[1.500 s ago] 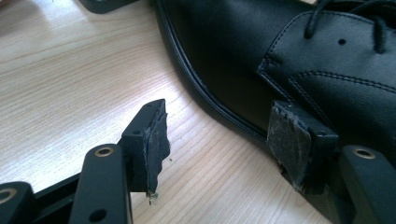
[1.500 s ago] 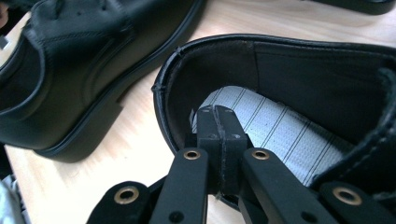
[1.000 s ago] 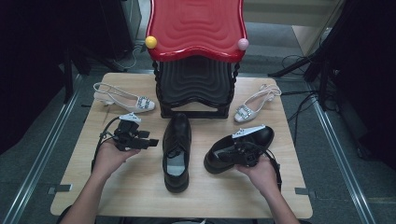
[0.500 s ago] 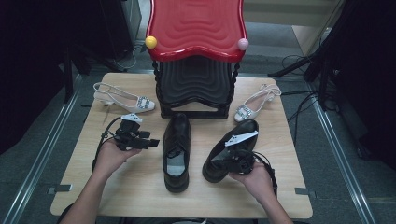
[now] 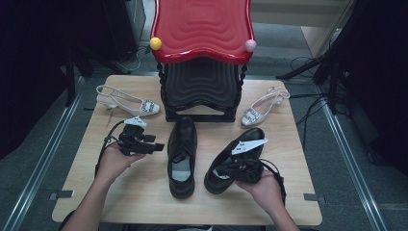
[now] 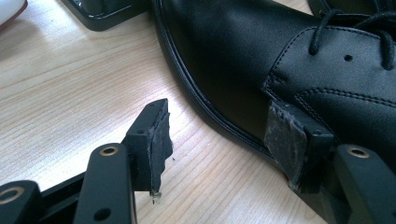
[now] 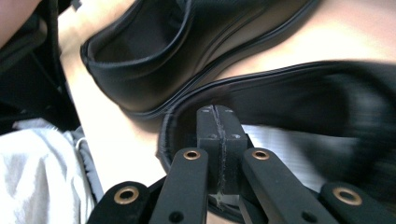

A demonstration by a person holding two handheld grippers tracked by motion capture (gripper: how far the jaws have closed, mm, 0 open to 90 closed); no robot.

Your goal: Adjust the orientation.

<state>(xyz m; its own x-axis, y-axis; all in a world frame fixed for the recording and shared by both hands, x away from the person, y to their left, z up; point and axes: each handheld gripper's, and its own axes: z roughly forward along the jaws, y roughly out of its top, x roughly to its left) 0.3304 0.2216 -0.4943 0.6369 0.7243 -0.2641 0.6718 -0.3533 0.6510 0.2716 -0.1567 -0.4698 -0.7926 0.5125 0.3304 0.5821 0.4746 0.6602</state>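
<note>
While the red stool (image 5: 202, 29) stands at the far middle of the table (image 5: 144, 202) in the high view, two black shoes lie in front of it: the middle shoe (image 5: 182, 156) straight before the stool, the right shoe (image 5: 226, 166) angled just to its right, apart from it. The right gripper (image 5: 243, 168) sits at the right shoe's heel opening; the left gripper (image 5: 139, 143) hovers left of the middle shoe. Two pale heeled sandals flank the stool, one (image 5: 127, 100) to its left, one (image 5: 262, 108) to its right. In the left gripper view, the jaws stand apart with nothing between them, one pad (image 6: 285, 142) up against the middle shoe (image 6: 243, 60), whether touching I cannot tell. In the right gripper view, the jaws are pressed together on the rim of the right shoe (image 7: 299, 98), its inside behind them; the middle shoe (image 7: 154, 56) lies beyond.
</note>
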